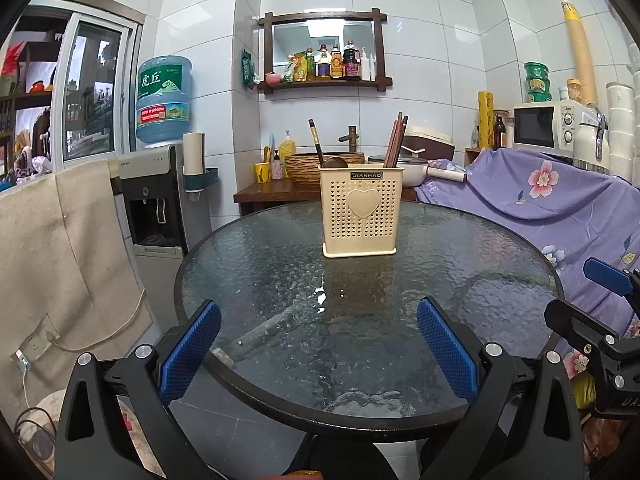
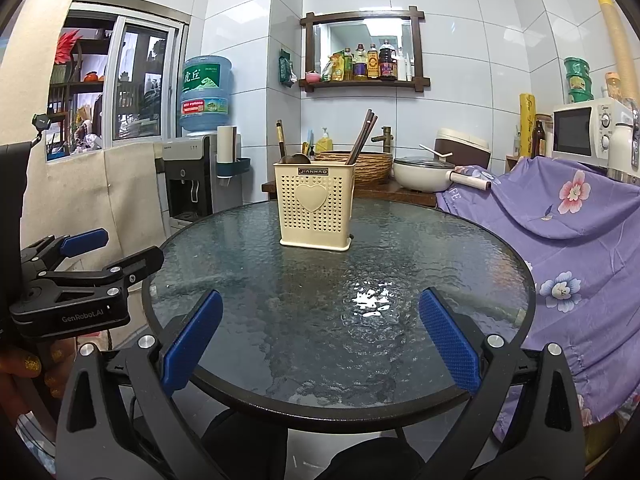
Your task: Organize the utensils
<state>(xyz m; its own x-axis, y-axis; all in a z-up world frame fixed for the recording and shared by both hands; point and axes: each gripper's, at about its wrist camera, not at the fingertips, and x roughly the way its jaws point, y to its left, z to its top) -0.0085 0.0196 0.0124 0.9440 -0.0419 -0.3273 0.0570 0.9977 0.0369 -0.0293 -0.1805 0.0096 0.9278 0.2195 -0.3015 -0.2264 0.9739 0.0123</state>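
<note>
A cream perforated utensil holder (image 1: 361, 211) with a heart on its front stands upright at the far side of a round glass table (image 1: 280, 264). Several dark chopsticks (image 1: 396, 138) lean out of its right side; a dark spoon (image 1: 318, 146) sticks out on the left. The right wrist view shows the same holder (image 2: 315, 206), chopsticks (image 2: 362, 136) and spoon (image 2: 286, 148) on the table (image 2: 224, 256). My left gripper (image 1: 319, 312) is open over the table's near edge, holding nothing. My right gripper (image 2: 320, 304) is open and empty too. Each gripper shows at the edge of the other's view.
A purple floral cloth (image 1: 532, 200) covers furniture to the right of the table. A water dispenser (image 1: 156, 196) stands at the left. Behind the table a wooden counter carries a woven basket (image 1: 316, 166) and a white pot (image 2: 420, 172). A microwave (image 1: 548, 126) sits at the far right.
</note>
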